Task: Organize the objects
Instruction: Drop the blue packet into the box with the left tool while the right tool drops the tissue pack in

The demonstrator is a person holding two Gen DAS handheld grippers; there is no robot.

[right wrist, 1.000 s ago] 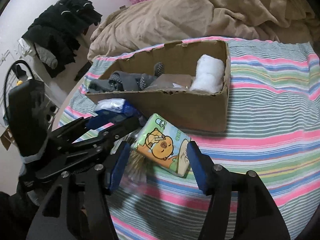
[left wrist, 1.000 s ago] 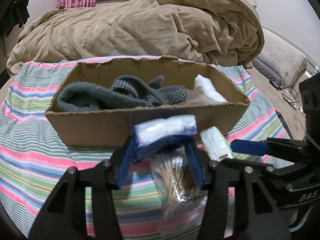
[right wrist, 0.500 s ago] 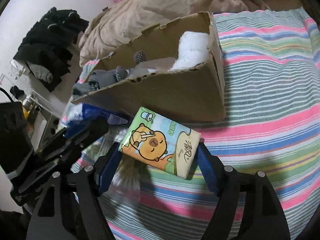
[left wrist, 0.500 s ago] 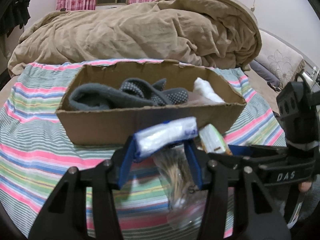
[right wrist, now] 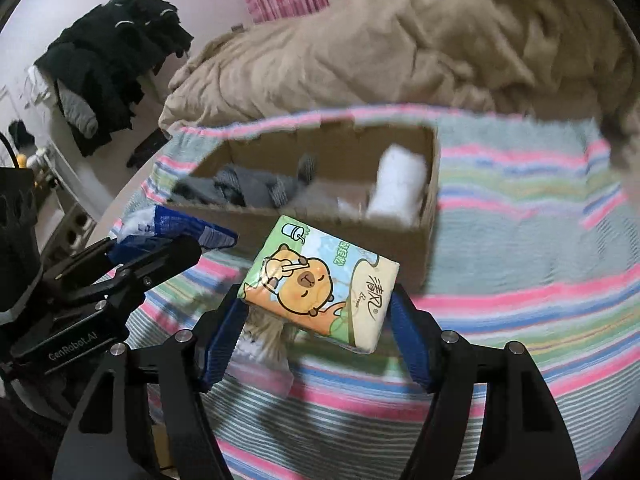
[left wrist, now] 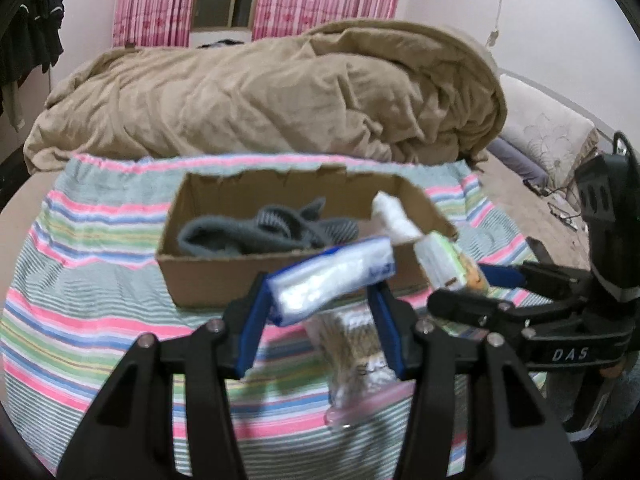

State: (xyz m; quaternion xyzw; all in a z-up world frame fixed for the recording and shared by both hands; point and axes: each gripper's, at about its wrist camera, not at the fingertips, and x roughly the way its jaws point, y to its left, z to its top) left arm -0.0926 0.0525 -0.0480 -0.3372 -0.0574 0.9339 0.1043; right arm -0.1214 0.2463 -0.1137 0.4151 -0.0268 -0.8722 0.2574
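Note:
My left gripper (left wrist: 320,320) is shut on a clear and blue plastic packet (left wrist: 332,276), held in the air in front of the cardboard box (left wrist: 224,280). My right gripper (right wrist: 316,320) is shut on a green tissue pack with a cartoon capybara (right wrist: 320,284), also lifted. The box (right wrist: 348,232) on the striped sheet holds grey socks (left wrist: 256,232) and a white roll (right wrist: 400,184). A zip bag of cotton swabs (left wrist: 356,356) lies on the sheet below the left gripper.
A tan duvet (left wrist: 260,92) is heaped behind the box. The striped sheet (left wrist: 80,320) covers the bed. Dark clothes (right wrist: 108,60) hang at the left wall. A pillow (left wrist: 548,140) lies at the far right.
Both grippers have risen and pulled back from the box with their packs held. The tissue pack has left the sheet. The box now looks smaller and farther away.

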